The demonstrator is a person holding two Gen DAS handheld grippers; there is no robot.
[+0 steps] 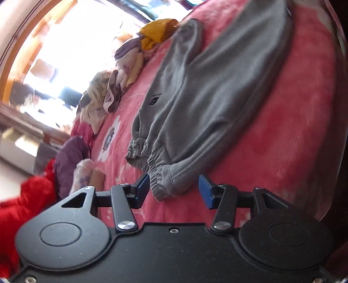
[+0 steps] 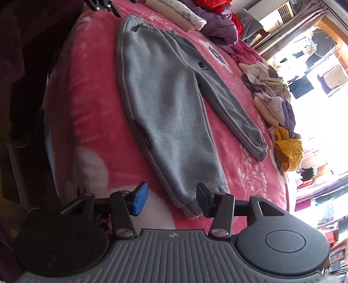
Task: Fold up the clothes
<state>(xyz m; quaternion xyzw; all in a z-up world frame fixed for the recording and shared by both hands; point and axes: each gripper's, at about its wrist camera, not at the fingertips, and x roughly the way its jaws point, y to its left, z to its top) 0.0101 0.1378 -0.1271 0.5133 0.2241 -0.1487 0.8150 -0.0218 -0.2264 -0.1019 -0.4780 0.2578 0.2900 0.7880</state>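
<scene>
A: Start nearest. What are the two grippers doing?

B: The left gripper (image 1: 174,190) has its jaws apart, and the corner of the waistband of the grey sweatpants (image 1: 195,93) sits just between the blue pads without being pinched. The right gripper (image 2: 171,201) is spread too, with one ankle cuff (image 2: 191,209) lying just inside its right pad. Neither is holding anything

A: And where do the pants lie?

B: Flat on the pink blanket (image 2: 91,113), lengthwise along the near edge of the bed, waist at the left gripper's end, legs fanned slightly apart towards the right one

A: How will they handle?

B: I'd judge thick fleece: soft, limp, a bit heavy for cloth, not slippery on that plush blanket. It will sag between two grips, so take it where it's bunched and firm, meaning the elastic waistband corner and the ribbed cuff

A: Anything beyond?

B: Along the far edge, a heap of loose clothes (image 1: 108,95) with a yellow knit (image 2: 289,152), and a few folded pieces (image 2: 180,13) near the waistband end
</scene>
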